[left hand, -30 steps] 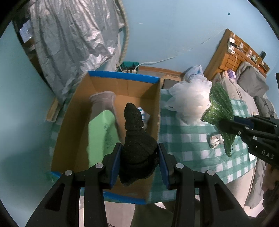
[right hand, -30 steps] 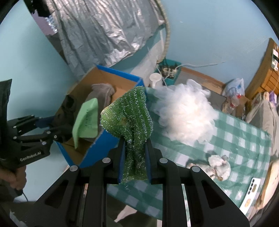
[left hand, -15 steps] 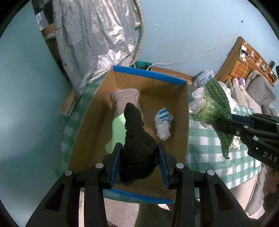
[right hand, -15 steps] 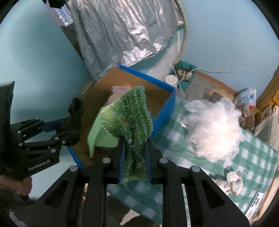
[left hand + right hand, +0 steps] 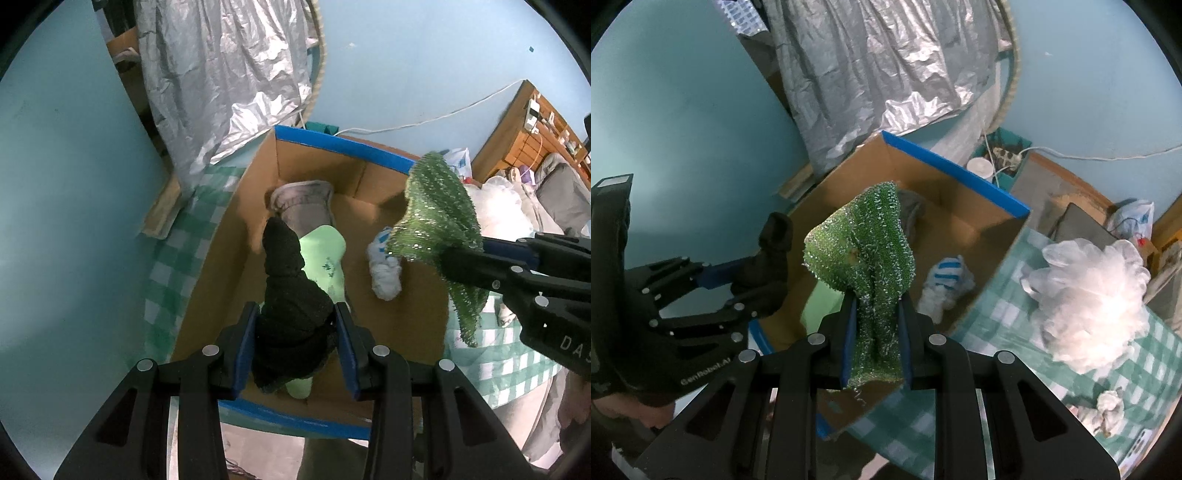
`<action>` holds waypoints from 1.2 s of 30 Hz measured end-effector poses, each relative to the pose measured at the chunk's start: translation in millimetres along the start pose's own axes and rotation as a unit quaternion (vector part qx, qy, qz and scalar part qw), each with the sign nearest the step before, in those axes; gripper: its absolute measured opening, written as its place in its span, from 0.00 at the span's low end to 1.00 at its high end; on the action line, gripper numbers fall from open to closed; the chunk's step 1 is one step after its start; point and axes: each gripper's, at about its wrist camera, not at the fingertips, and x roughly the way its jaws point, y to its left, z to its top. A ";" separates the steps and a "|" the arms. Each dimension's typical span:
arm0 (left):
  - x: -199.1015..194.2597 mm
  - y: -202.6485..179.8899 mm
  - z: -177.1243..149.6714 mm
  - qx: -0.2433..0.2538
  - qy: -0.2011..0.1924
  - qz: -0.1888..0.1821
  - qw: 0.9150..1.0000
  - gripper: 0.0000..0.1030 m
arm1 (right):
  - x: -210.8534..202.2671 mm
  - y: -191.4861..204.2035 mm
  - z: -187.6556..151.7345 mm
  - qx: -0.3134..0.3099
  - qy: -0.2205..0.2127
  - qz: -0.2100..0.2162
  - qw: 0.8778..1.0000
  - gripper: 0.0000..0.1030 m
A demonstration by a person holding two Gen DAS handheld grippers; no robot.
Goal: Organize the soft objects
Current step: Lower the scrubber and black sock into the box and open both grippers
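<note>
Pale blue walls and a crumpled silver foil sheet [image 5: 886, 74] back a table under a green-and-white checked cloth [image 5: 1015, 295], where an open cardboard box [image 5: 332, 147] with blue-taped rims sits at the left end. Readable print is sparse: "GenRobot.AI" in white on the body of the left gripper [image 5: 295, 339] as seen from the right wrist, and "DA" on the right gripper [image 5: 875, 332] before the frame cuts it off.

The left gripper hangs over the box's near edge, its blue pads clamped on a bunched black sock [image 5: 291, 295] that sticks up past the fingertips. The right gripper reaches in from the right above the box, jaws pinched tight on a sparkly green scrub cloth [image 5: 864, 251] that fans out above the fingers and droops below them.

Inside the box lie a grey sock [image 5: 306, 206] at the far end, a light green sock [image 5: 328, 258] along the middle, and a white sock with blue stripes [image 5: 943, 284] toward the right wall. On the cloth to the right of the box rests a white mesh bath pouf [image 5: 1093, 302], with a small crumpled white wad [image 5: 1110, 404] nearer
</note>
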 end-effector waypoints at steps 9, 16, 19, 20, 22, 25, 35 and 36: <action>15.0 8.2 6.7 0.000 0.014 0.006 1.000 0.40 | 23.9 9.6 7.7 0.002 0.020 0.006 1.000 0.21; 10.9 11.9 6.2 -0.002 0.002 0.027 1.000 0.66 | 28.9 12.1 9.4 0.003 0.024 -0.003 1.000 0.39; 9.7 10.4 6.0 0.001 0.005 0.032 0.999 0.66 | 27.7 9.9 10.0 0.003 0.022 -0.011 1.000 0.55; 8.7 9.9 5.7 0.001 0.005 0.032 0.999 0.66 | 26.6 8.4 9.9 0.005 0.020 -0.013 1.000 0.56; 7.9 8.9 6.3 -0.002 0.006 0.032 0.999 0.67 | 24.6 4.0 10.5 0.009 0.019 -0.016 1.000 0.60; 5.3 7.8 6.2 -0.008 0.008 0.030 0.999 0.67 | 18.9 -2.8 10.6 0.016 0.015 -0.020 1.000 0.64; -10.4 -6.0 5.6 -0.027 -0.001 0.024 0.999 0.69 | -5.9 -29.7 -0.9 0.037 0.011 -0.029 0.999 0.66; -12.4 -8.3 5.6 -0.027 -0.002 0.023 0.999 0.70 | -8.9 -33.0 -3.3 0.039 0.011 -0.030 0.999 0.66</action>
